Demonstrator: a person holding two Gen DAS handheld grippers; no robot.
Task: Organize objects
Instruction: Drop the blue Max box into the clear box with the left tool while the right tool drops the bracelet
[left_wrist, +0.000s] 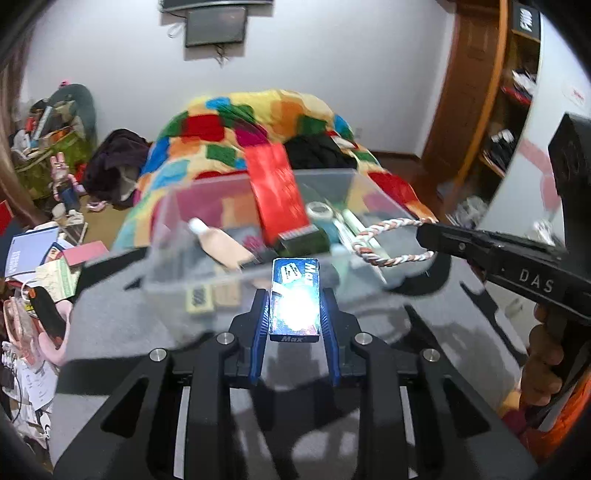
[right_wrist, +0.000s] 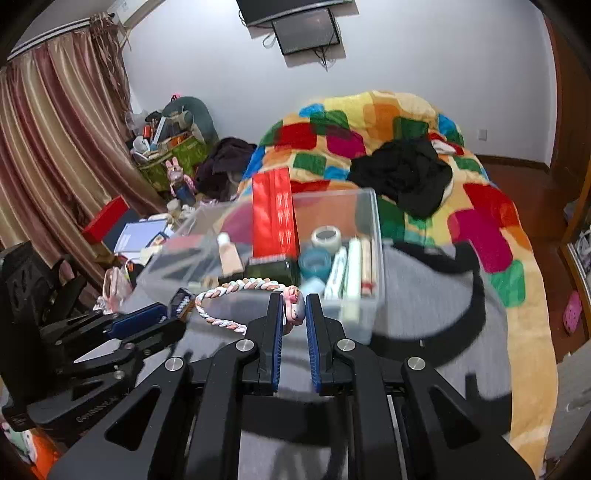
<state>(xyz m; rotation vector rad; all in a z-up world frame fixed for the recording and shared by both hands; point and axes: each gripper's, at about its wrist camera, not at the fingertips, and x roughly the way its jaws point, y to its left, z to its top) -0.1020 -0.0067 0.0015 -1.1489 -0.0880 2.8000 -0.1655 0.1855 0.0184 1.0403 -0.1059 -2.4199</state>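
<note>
A clear plastic bin (left_wrist: 177, 229) (right_wrist: 365, 221) sits on the grey bed cover, holding a red box (left_wrist: 277, 192) (right_wrist: 275, 218), tape rolls (right_wrist: 325, 238), tubes and a bottle. My left gripper (left_wrist: 294, 295) is shut on a blue "Max" box (left_wrist: 295, 295) at the bin's near rim; this box also shows in the right wrist view (right_wrist: 181, 301). My right gripper (right_wrist: 294, 299) is shut on a braided pink-and-white band (right_wrist: 236, 288), held at the bin's near edge; the band shows in the left wrist view (left_wrist: 388, 240) hanging from the right gripper (left_wrist: 424, 232).
A patchwork blanket (right_wrist: 480, 221) with black clothing (right_wrist: 402, 173) covers the bed behind the bin. Books, papers and bags (left_wrist: 40, 266) clutter the left side. Curtains (right_wrist: 48, 147) hang at the left, wooden shelves (left_wrist: 509, 110) stand at the right.
</note>
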